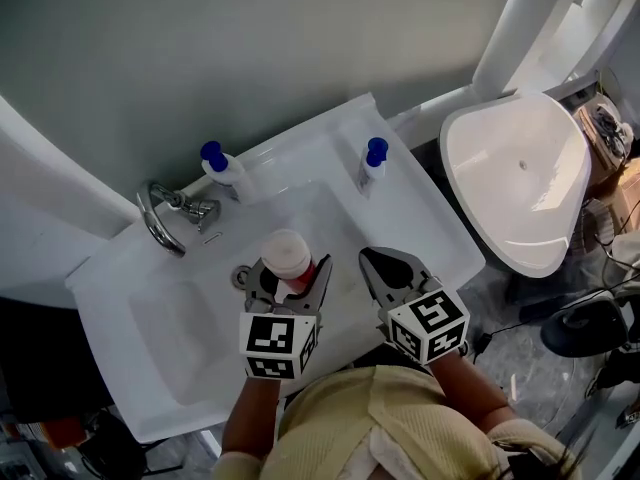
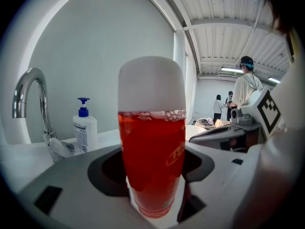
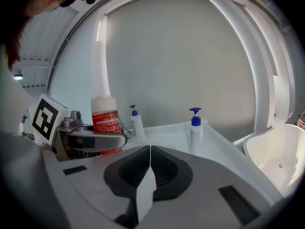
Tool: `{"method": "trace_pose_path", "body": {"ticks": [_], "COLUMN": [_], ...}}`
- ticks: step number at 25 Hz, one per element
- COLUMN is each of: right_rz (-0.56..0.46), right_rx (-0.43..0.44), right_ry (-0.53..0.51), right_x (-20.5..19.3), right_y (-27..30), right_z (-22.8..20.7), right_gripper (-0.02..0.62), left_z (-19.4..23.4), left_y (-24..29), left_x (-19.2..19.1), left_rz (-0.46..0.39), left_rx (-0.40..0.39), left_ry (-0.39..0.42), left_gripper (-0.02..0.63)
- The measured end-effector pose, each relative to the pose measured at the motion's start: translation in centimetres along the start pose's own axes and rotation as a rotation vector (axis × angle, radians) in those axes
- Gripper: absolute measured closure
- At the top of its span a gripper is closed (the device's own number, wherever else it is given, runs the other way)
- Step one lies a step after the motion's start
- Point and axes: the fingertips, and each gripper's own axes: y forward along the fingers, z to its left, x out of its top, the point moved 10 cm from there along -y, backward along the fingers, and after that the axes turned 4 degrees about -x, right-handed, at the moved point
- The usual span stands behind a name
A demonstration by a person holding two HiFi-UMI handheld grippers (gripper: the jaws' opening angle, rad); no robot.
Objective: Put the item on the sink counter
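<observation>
The bottle [image 2: 152,175] is clear glossy plastic under a matt white cap [image 2: 151,82], the tap [image 2: 44,106] is polished shiny metal, and the sink counter [image 1: 400,193] is smooth glossy white, bearing white plastic pump bottles [image 1: 370,168].

Left gripper [image 1: 287,270]: grey moulded jaws, dark ribbed hollow behind them; left marker cube [image 1: 275,343] white with black square patterns. Right gripper [image 1: 372,260]: same grey build; right marker cube [image 1: 428,325] alike. Person wears pale khaki short-sleeved top [image 1: 350,418], white patch at front.
</observation>
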Motion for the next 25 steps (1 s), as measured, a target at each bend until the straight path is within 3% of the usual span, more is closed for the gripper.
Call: {"method": "trace_pose_path", "body": {"ticks": [25], "right_rz": [0.068], "right_rx": [0.137], "right_ry": [0.025], "right_x": [0.1], "right_y": [5.6], "right_z": [-4.5], "right_gripper": [0.569], "left_z": [2.5], "left_y": [8.4], "left_x": [2.7], "left_rz": [-0.005], "left_rx": [0.11], "left_ry": [0.009], "left_gripper": [0.288]}}
